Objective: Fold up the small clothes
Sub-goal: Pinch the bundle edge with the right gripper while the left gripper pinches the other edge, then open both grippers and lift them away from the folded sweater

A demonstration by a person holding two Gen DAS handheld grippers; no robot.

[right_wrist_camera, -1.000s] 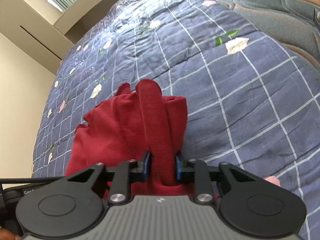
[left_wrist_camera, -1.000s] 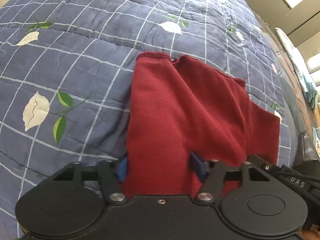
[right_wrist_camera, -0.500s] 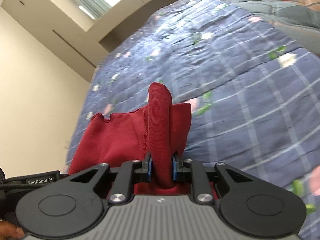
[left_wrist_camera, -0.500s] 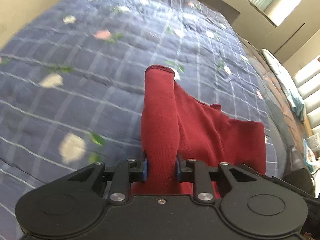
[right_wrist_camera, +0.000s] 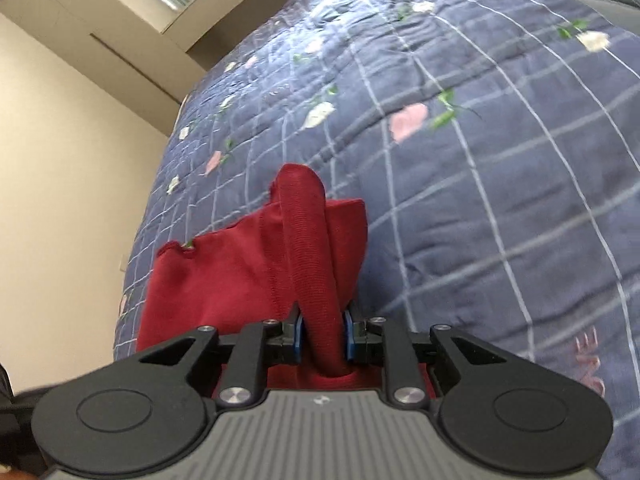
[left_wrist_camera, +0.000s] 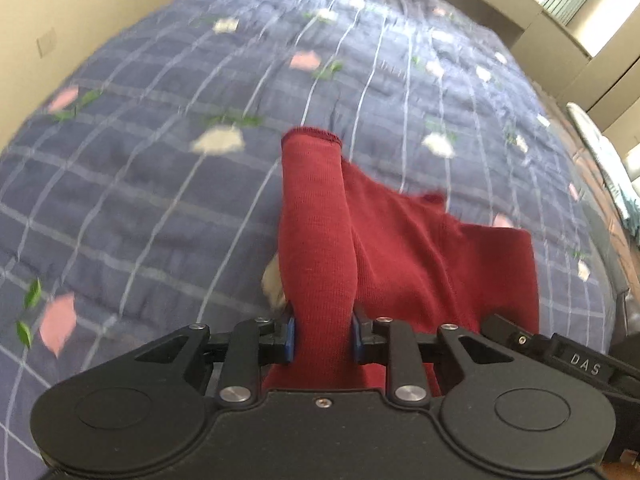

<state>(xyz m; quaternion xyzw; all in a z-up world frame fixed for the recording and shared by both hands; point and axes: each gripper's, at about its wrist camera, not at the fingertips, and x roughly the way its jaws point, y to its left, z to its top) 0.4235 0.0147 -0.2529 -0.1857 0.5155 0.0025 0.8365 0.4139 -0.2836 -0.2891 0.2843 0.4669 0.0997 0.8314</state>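
Observation:
A small dark red knit garment (left_wrist_camera: 400, 248) hangs between my two grippers above the bed. My left gripper (left_wrist_camera: 322, 338) is shut on a bunched fold of its left edge, which stands up as a red roll in front of the jaws. My right gripper (right_wrist_camera: 323, 336) is shut on a similar bunched fold of the garment (right_wrist_camera: 248, 272) at its right edge. The rest of the cloth drapes down between them, its far end near the quilt.
A blue quilt (left_wrist_camera: 160, 160) with a white grid and pink, white and green flower prints covers the bed (right_wrist_camera: 500, 160). Beige walls (right_wrist_camera: 60, 140) and cabinets stand beyond the bed's far edge. The other gripper's black body (left_wrist_camera: 560, 356) shows at the lower right.
My left gripper has closed on the garment's edge. Both grippers have lifted the garment off the quilt and tilted upward, so more of the bed and walls shows.

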